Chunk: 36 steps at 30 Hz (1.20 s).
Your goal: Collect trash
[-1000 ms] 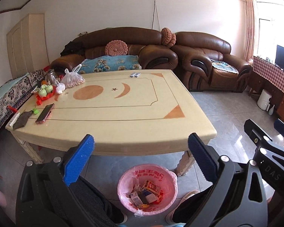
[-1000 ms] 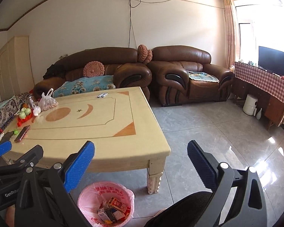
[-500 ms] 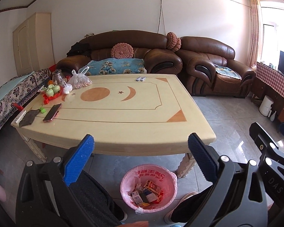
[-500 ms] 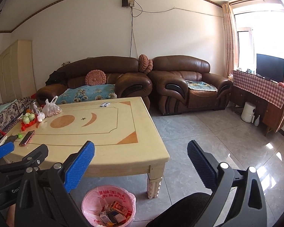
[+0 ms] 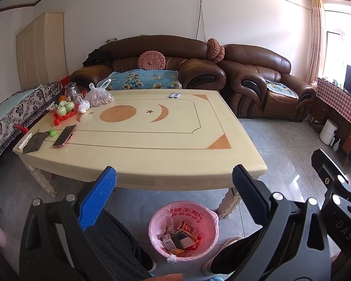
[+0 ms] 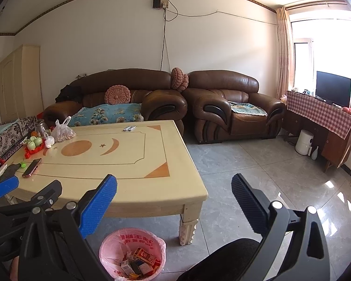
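A bin with a pink liner [image 5: 204, 213] stands on the floor just in front of the cream table [image 5: 147, 140]; it also shows in the right wrist view [image 6: 115, 238]. Small boxes and wrappers [image 5: 182, 235] lie inside it. My left gripper [image 5: 173, 185] is open and empty, held above the bin near the table's front edge. My right gripper [image 6: 173, 194] is open and empty, to the right of the left one, over the floor by the table's corner leg [image 6: 188, 229].
On the table's left end lie a phone [image 5: 64, 135], a dark cloth [image 5: 35, 141], a red tray with green cups [image 5: 65, 111] and a plastic bag [image 5: 98, 96]. Two small packets [image 5: 175, 95] lie at its far edge. Brown sofas [image 5: 199, 70] stand behind. The person's knees [image 5: 114, 241] are below the grippers.
Both grippers have tilted upward and pulled back a little, so more wall shows and the table sits lower in view. Both stay open and empty.
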Motion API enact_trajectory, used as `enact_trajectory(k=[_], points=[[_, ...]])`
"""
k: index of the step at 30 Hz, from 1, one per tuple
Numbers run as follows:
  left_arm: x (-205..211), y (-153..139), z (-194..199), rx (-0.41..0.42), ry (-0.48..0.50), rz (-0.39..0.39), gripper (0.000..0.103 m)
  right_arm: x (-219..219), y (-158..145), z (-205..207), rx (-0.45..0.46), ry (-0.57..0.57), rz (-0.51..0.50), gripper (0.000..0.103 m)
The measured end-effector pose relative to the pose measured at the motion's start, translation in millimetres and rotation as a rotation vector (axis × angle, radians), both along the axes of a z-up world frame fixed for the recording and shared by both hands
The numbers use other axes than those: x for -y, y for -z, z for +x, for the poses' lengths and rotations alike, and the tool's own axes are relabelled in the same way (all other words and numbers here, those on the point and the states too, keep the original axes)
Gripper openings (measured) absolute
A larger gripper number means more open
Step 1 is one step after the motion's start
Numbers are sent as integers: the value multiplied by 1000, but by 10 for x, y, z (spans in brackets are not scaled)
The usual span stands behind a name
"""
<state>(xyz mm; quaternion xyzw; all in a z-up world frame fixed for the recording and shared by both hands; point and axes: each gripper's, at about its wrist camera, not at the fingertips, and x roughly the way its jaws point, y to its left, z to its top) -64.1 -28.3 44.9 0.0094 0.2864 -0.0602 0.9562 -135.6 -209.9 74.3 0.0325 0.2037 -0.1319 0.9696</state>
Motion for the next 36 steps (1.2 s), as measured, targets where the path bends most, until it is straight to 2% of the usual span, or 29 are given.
enact_trajectory(k=[36], points=[[12, -9, -7, -6, -18, -16, 97, -100, -42, 53, 7, -14, -25, 96]])
